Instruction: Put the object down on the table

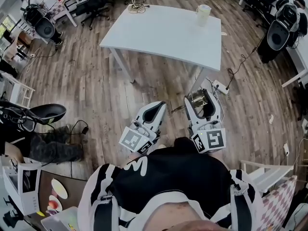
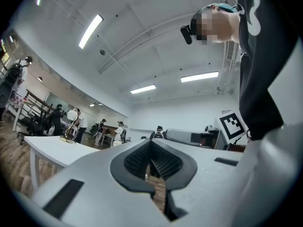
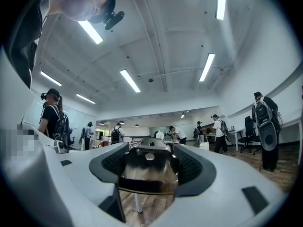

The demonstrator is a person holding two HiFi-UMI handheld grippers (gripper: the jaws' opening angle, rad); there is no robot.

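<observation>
Well short of the table (image 1: 163, 37), your right gripper (image 1: 200, 105) clamps a shiny metal object (image 3: 147, 174), likely kept close for the approach; left gripper (image 2: 151, 163) pinched together, empty, spare.

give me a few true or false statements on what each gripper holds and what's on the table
1. The right gripper has its jaws shut on a shiny metal object. True.
2. The left gripper holds something as well. False: its jaws are together with nothing between them.
3. The metal object lies on the white table. False: it is held in the air over the wooden floor, on the near side of the table.
4. A cup stands near the table's far right corner. True.
</observation>
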